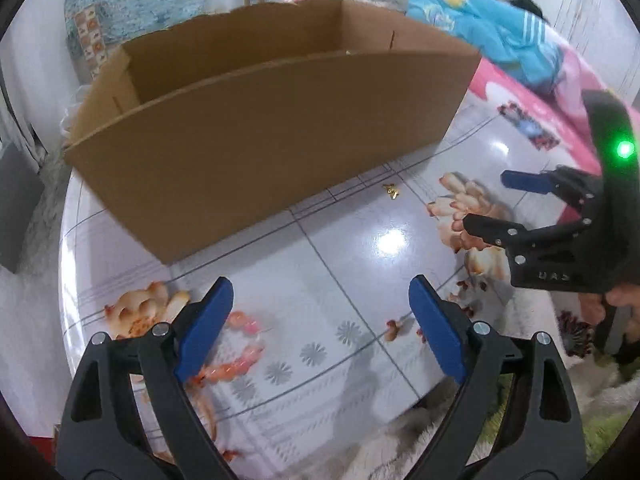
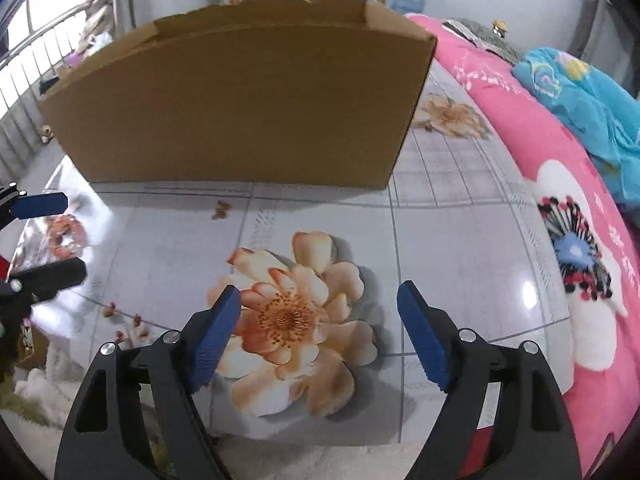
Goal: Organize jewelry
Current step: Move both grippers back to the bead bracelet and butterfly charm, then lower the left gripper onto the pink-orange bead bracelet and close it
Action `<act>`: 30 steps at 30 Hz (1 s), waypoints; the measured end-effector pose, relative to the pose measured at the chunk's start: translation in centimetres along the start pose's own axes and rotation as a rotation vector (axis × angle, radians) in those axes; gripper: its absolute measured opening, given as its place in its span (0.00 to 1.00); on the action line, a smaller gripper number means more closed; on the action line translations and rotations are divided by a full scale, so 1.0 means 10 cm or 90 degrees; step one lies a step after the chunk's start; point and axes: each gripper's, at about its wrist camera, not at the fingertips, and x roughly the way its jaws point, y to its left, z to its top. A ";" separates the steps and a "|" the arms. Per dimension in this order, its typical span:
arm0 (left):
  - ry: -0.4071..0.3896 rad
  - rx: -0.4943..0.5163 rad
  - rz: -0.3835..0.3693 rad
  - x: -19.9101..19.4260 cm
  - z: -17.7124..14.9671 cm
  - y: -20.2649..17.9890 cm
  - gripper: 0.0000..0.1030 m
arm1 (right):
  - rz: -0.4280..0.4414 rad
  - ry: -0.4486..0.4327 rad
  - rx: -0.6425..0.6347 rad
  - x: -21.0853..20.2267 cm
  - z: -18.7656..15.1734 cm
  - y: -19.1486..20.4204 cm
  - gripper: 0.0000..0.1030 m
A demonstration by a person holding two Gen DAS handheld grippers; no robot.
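Observation:
A small gold piece of jewelry (image 1: 392, 191) lies on the glossy flower-printed table (image 1: 344, 264), just in front of an open cardboard box (image 1: 260, 136). In the right wrist view the jewelry (image 2: 221, 210) lies ahead and to the left, near the box (image 2: 240, 112). My left gripper (image 1: 320, 328) is open and empty over the table's near part. My right gripper (image 2: 318, 340) is open and empty above a printed flower; it also shows in the left wrist view (image 1: 486, 204) at the right, with the jewelry to its left.
A bed with a pink flowered cover (image 2: 568, 208) and a blue garment (image 2: 588, 96) runs along the table's right side. A metal railing (image 2: 32, 80) stands at the far left. Fluffy white rug (image 1: 400, 440) lies below the table's near edge.

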 end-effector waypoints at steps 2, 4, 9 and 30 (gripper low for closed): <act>0.003 0.010 -0.003 0.07 0.02 -0.05 0.83 | -0.007 0.005 0.008 0.04 -0.06 -0.06 0.80; 0.013 0.008 0.000 0.14 0.04 -0.08 0.83 | -0.005 0.004 0.020 0.04 -0.08 -0.08 0.82; 0.037 0.037 0.055 0.30 0.04 -0.16 0.83 | -0.014 0.001 0.029 0.11 -0.04 -0.16 0.91; 0.032 -0.009 0.053 0.33 -0.01 -0.05 0.93 | 0.009 0.004 0.035 0.11 -0.10 -0.15 0.94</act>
